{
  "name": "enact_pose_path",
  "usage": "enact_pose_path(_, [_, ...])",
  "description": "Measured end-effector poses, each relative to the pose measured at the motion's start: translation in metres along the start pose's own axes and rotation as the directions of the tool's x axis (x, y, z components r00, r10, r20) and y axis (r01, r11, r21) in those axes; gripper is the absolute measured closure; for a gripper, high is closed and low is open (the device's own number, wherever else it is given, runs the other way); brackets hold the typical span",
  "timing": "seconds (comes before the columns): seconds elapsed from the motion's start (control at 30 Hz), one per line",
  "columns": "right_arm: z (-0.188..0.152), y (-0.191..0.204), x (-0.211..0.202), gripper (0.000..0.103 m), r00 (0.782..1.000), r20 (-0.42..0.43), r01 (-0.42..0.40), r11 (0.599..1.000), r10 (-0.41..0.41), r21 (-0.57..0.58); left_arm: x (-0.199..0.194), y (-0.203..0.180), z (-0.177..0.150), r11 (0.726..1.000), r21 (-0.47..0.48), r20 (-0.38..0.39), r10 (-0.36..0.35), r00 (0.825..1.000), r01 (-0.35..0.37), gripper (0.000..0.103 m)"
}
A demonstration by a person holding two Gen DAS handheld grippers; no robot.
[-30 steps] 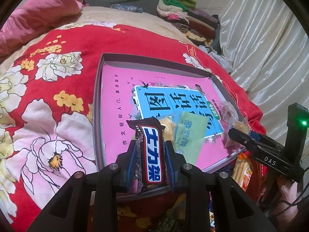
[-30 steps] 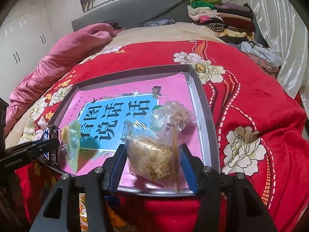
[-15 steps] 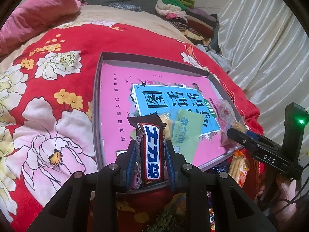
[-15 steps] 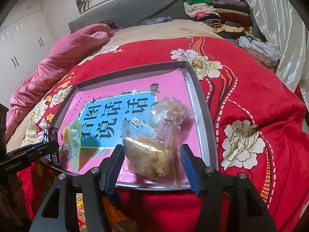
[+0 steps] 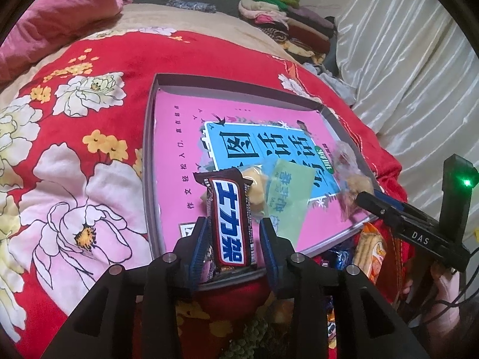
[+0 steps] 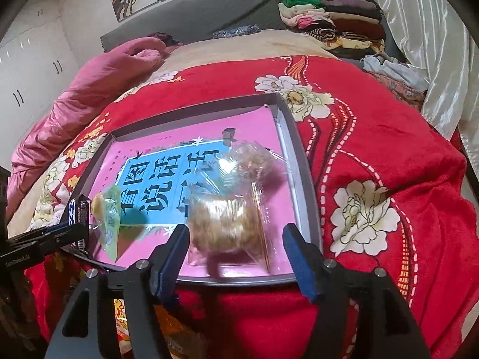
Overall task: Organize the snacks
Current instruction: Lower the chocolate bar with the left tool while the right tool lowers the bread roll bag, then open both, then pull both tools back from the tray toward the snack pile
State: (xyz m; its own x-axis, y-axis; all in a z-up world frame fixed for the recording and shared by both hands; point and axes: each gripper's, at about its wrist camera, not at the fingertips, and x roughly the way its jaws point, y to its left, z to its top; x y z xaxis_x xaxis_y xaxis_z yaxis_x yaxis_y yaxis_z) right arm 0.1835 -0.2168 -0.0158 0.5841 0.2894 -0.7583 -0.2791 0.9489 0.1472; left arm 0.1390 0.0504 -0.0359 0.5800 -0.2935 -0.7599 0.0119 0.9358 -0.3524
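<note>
A brown chocolate bar with a blue label stands between the fingers of my left gripper. Its jaws are opening, and a thin gap shows on each side of the bar. The bar's lower end sits at the near rim of a grey tray lined with a pink book cover. A green snack pack lies just behind the bar. In the right wrist view a clear bag of brown pastries, blurred, lies in the tray between the opening jaws of my right gripper, clear of both pads.
The tray rests on a red flowered blanket. More snack packs lie below the tray's near right corner. A pink quilt, folded clothes and a white curtain border the bed.
Both grippers' jaws have widened. The left pads have come off the chocolate bar. The pastry bag has slipped free of the right pads and settled lower in the tray.
</note>
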Motion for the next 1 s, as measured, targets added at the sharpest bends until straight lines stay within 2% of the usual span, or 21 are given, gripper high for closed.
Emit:
enact_pose_path(0.6, [0.002,-0.004,-0.020,0.036,0.999,0.039,-0.006,1.000,0.005,0.024,-0.013,-0.001,-0.001,1.000,0.012,0.001,-0.022,1.000,0.022,0.040])
enact_pose_path(1.0, [0.002,0.006,-0.044,0.035,0.996,0.072,-0.048,0.998,0.046,0.034,-0.036,0.006,-0.001,1.000,0.009,0.015,-0.028,0.999,0.028,0.030])
